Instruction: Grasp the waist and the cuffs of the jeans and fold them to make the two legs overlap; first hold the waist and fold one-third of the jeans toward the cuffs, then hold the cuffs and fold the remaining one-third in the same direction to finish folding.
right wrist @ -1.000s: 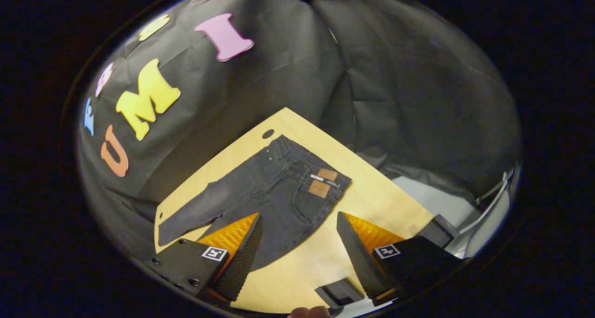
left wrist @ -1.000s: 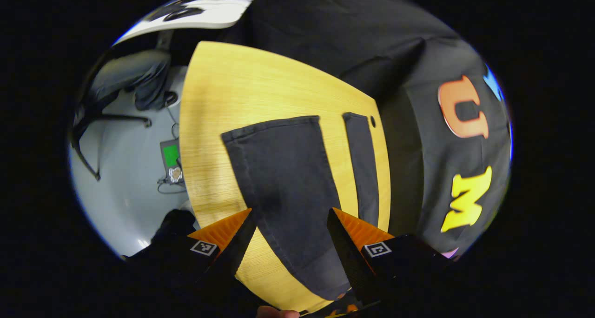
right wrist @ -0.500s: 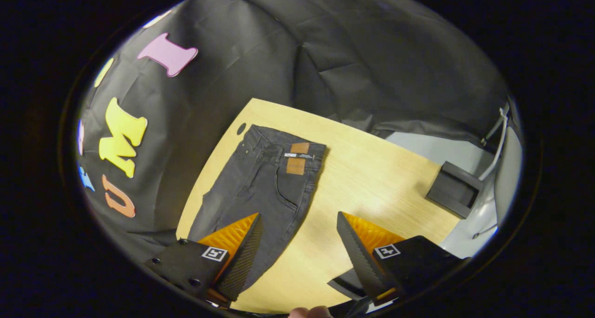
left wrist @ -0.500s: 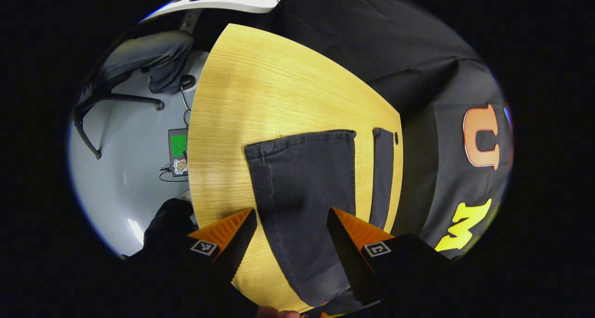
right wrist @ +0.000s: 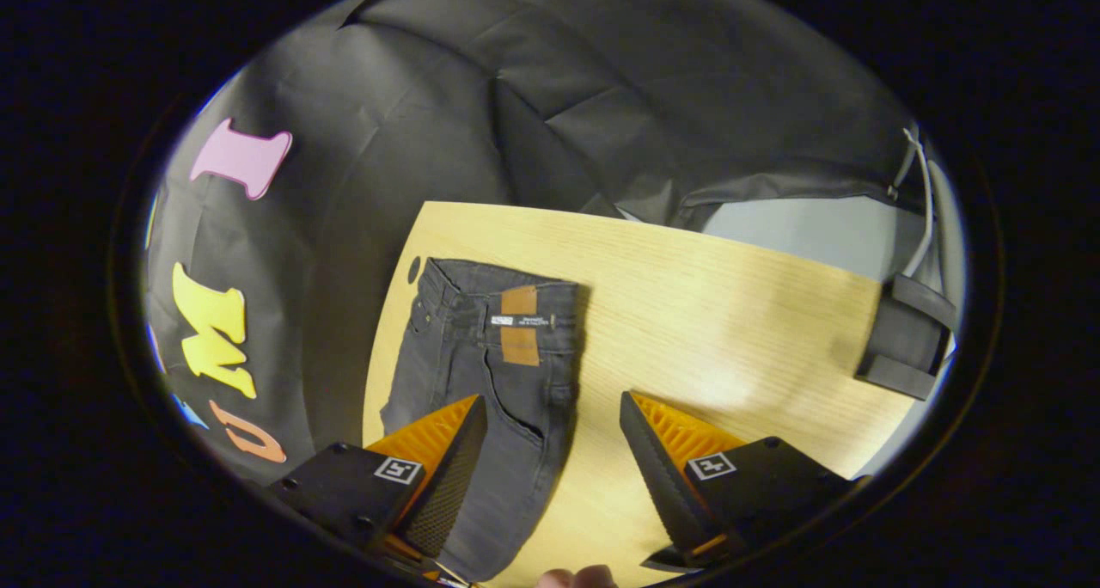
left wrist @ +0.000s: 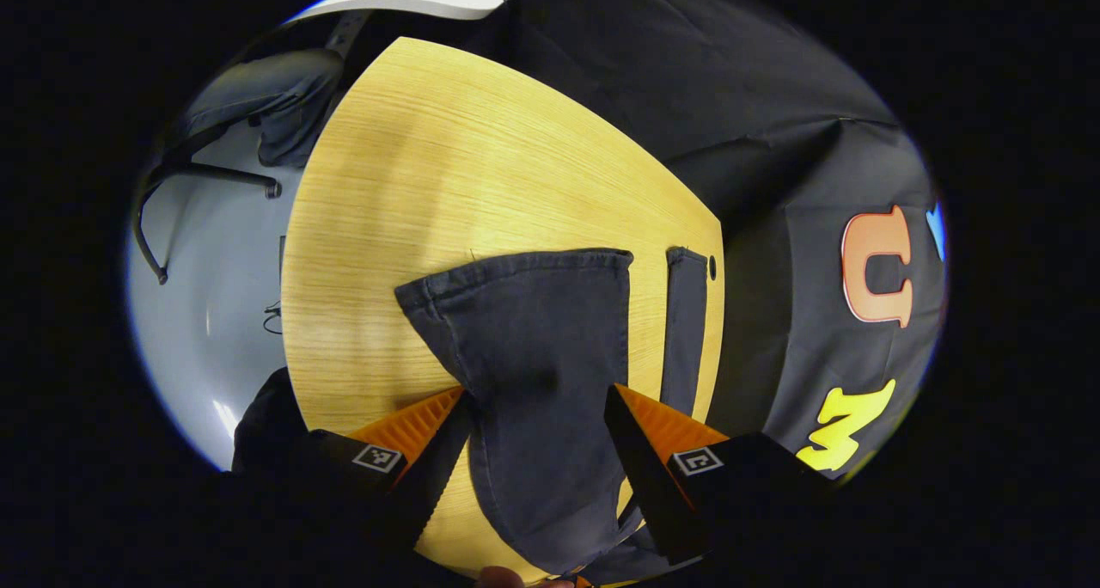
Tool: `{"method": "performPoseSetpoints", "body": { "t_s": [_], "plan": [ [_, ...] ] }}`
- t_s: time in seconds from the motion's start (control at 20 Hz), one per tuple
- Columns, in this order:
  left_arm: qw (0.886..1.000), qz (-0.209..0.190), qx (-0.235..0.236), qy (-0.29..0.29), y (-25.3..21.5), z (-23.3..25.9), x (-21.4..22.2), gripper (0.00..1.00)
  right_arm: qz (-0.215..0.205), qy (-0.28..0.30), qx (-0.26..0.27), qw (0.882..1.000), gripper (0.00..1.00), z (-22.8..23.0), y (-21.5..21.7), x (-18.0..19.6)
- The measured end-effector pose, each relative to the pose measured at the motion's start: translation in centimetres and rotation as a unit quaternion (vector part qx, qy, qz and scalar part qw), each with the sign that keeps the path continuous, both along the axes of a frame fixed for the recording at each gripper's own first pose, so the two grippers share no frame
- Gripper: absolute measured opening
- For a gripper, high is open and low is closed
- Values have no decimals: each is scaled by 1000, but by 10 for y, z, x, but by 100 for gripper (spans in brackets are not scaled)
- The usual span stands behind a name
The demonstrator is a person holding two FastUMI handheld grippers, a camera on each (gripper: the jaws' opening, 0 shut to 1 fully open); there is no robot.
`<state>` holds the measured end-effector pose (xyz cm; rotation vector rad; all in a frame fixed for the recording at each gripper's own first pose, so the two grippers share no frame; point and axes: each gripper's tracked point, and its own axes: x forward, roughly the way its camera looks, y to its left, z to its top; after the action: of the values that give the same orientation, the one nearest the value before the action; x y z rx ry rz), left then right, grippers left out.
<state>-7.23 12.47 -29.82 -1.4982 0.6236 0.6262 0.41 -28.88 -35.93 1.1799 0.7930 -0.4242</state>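
Dark jeans (right wrist: 490,356) flat on desk (right wrist: 730,313); left tongs (left wrist: 537,433) and right tongs (right wrist: 550,437) both spread, empty.

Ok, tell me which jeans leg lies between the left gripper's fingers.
The wide near leg, its cuff towards the table's middle; the other leg is the narrow strip along the table's edge by the hole.

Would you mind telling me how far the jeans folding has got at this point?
Nothing is folded yet: the jeans lie flat on the table, and their two legs lie apart. The left gripper is open over the near leg's cuff; the right gripper hangs open short of the waist. Grasping, overlapping the legs and both one-third folds remain.
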Motion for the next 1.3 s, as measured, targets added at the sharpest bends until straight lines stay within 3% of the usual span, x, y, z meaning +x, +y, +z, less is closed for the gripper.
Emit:
{"method": "performPoseSetpoints", "body": {
  "t_s": [0.25,0.4,0.5,0.55,0.6,0.65,0.75,0.8,0.85,0.9,0.95,1.05,1.3],
  "plan": [
    [1000,-5,2,-5,3,-1,19,98,29,-19,-6,999,95,-1,4,36],
    [1000,-6,-5,-12,4,0,27,100,37,-25,-7,999,95,-1,4,35],
    [1000,-13,-12,-4,4,-5,29,95,22,2,-6,1000,89,-11,-2,31],
    [1000,-14,-16,-1,4,-7,30,91,8,6,3,1000,69,-11,-3,30],
    [1000,-14,-20,2,5,-10,31,78,-2,10,14,1000,67,-10,-5,33],
    [1000,-14,-25,4,5,-12,32,71,-8,37,11,999,66,-20,-7,31],
    [999,-20,-37,7,5,-16,33,53,-22,54,14,998,16,-20,-12,25],
    [999,-22,-42,11,4,-19,33,43,-25,55,12,998,19,-23,-12,26],
    [999,-22,-46,17,5,-22,32,30,-23,59,14,998,13,-27,-7,28],
    [998,-25,-50,17,4,-22,34,20,-18,64,14,998,14,-22,-11,26],
    [998,-34,-50,16,3,-21,35,14,-16,69,13,997,14,-22,-12,26],
    [998,-51,-41,10,2,-16,38,8,-14,76,12,997,5,-21,-10,27],
    [994,-112,-3,-7,3,12,45,3,-10,37,17,999,5,7,-9,27]
  ]
}}
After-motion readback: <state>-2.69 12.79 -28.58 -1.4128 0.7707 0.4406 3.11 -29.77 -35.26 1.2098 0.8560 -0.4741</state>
